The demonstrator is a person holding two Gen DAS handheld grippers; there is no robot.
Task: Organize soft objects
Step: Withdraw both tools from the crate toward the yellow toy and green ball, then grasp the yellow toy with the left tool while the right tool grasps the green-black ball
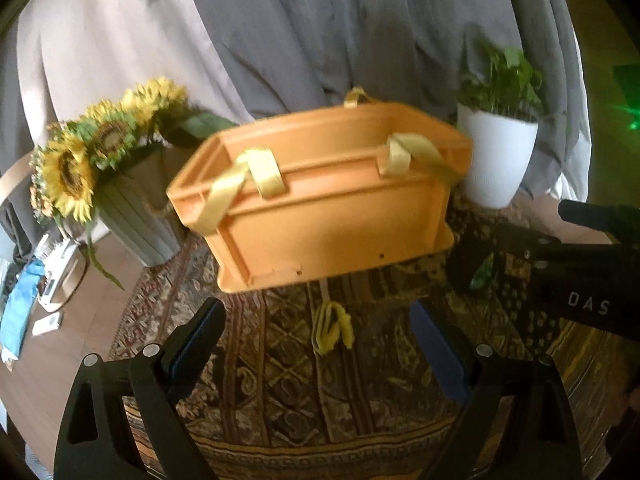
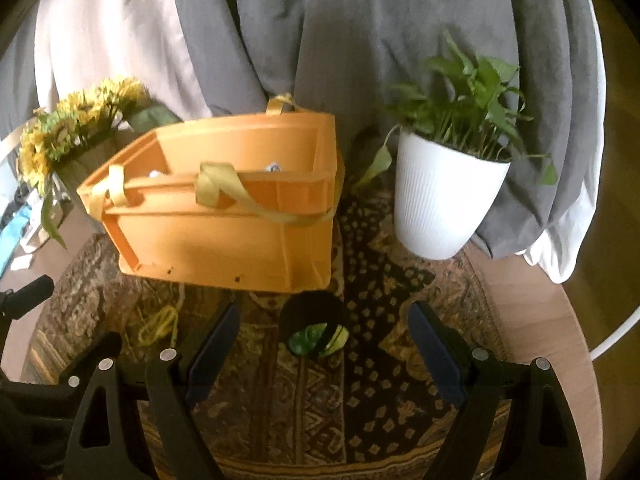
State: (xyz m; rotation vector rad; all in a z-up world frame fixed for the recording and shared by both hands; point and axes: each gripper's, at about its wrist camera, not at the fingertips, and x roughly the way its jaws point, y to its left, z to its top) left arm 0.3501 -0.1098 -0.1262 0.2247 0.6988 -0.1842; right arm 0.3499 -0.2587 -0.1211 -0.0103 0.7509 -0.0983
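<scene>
An orange plastic crate (image 1: 320, 196) stands on the patterned rug, with yellow ribbons (image 1: 248, 180) draped over its rim; it also shows in the right wrist view (image 2: 224, 216). A small yellow string piece (image 1: 334, 326) lies on the rug between the fingers of my open, empty left gripper (image 1: 320, 320); it shows in the right wrist view (image 2: 160, 324) too. A green and black soft object (image 2: 318, 334) lies in front of my open, empty right gripper (image 2: 324, 320). The right gripper's body (image 1: 580, 276) shows at the right of the left wrist view.
A grey pot of sunflowers (image 1: 100, 168) stands left of the crate. A white pot with a green plant (image 2: 444, 200) stands to its right. Grey and white curtains (image 2: 320, 40) hang behind. The round table edge (image 2: 576, 320) curves at right. Clutter (image 1: 36, 292) lies at far left.
</scene>
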